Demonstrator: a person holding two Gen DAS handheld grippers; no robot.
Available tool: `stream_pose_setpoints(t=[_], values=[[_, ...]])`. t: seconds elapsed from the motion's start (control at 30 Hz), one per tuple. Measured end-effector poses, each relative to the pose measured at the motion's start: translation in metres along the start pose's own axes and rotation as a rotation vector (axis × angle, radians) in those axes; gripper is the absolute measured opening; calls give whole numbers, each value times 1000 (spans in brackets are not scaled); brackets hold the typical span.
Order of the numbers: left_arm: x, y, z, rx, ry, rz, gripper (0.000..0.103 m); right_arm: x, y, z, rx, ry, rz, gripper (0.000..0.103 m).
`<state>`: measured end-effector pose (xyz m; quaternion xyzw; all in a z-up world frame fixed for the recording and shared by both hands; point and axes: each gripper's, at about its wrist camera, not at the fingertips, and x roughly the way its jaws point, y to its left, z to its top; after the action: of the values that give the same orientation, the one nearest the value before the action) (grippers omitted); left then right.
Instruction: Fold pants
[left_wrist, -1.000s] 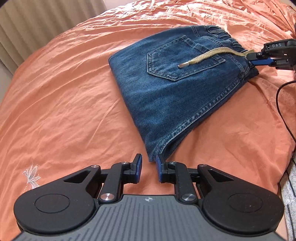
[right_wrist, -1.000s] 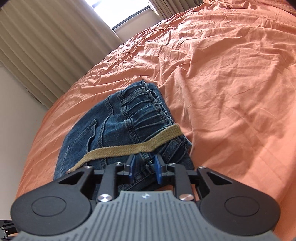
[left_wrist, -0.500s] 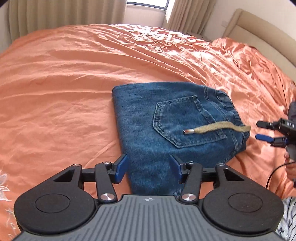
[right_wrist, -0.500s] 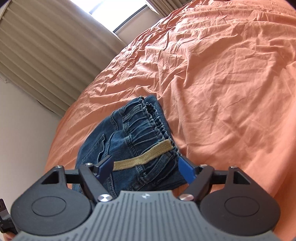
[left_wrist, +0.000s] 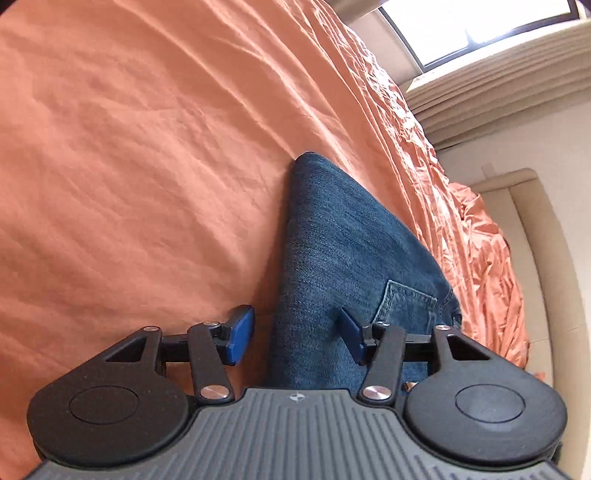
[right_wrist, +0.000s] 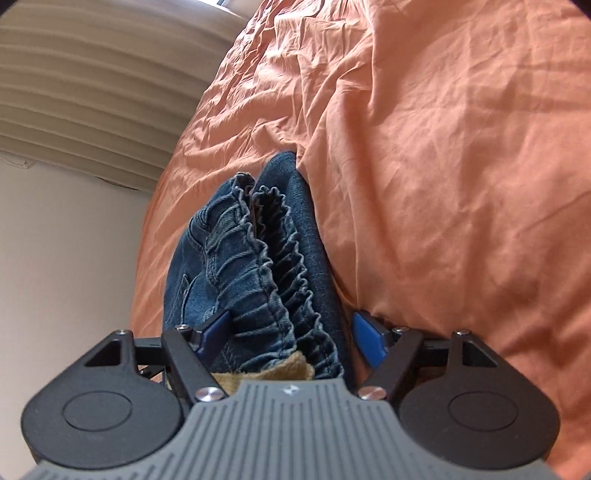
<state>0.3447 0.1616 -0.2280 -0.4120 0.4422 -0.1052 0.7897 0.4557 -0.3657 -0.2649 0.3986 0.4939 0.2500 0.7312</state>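
The folded blue jeans lie on the orange bedsheet, back pocket up. My left gripper straddles the folded side edge, one pad over the sheet and the other over the denim. Its jaws are closing, with a gap still showing at the sheet-side pad. My right gripper straddles the gathered elastic waistband of the jeans. Its jaws are closing too, with the stacked waistband layers between them and not visibly squeezed. The tan drawstring lies just under the gripper body.
Rumpled orange bedsheet spreads all around the jeans. Beige curtains and a pale wall stand beyond the bed's far side. In the left wrist view a padded beige headboard and a bright window sit at the right.
Both grippers let go of the jeans, opened wide and came down close onto them. The left one rolled far over. The jeans' side edge and the waistband now lie between their jaws.
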Motion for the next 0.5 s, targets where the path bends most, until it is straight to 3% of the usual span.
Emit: stream_pose_setpoints(t=[0.13,0.2,0.27,0.37,0.5], values=[[9,9,6,-34,25,-56,42,6,-7,6,15,5,58,52],[10,9,5,-22,21,-63,32,6,-4,5,-12,-5,77,34],[7,4,3,-2,6,-51,20,3,3,3,-56,-20,73,27],[0,-11,-2,50,-28,-11,10,-3,23,0,-123,-41,41,21],[-17,-32,-8,118,-67,32,6,-19,63,-5,-205,-66,23,18]])
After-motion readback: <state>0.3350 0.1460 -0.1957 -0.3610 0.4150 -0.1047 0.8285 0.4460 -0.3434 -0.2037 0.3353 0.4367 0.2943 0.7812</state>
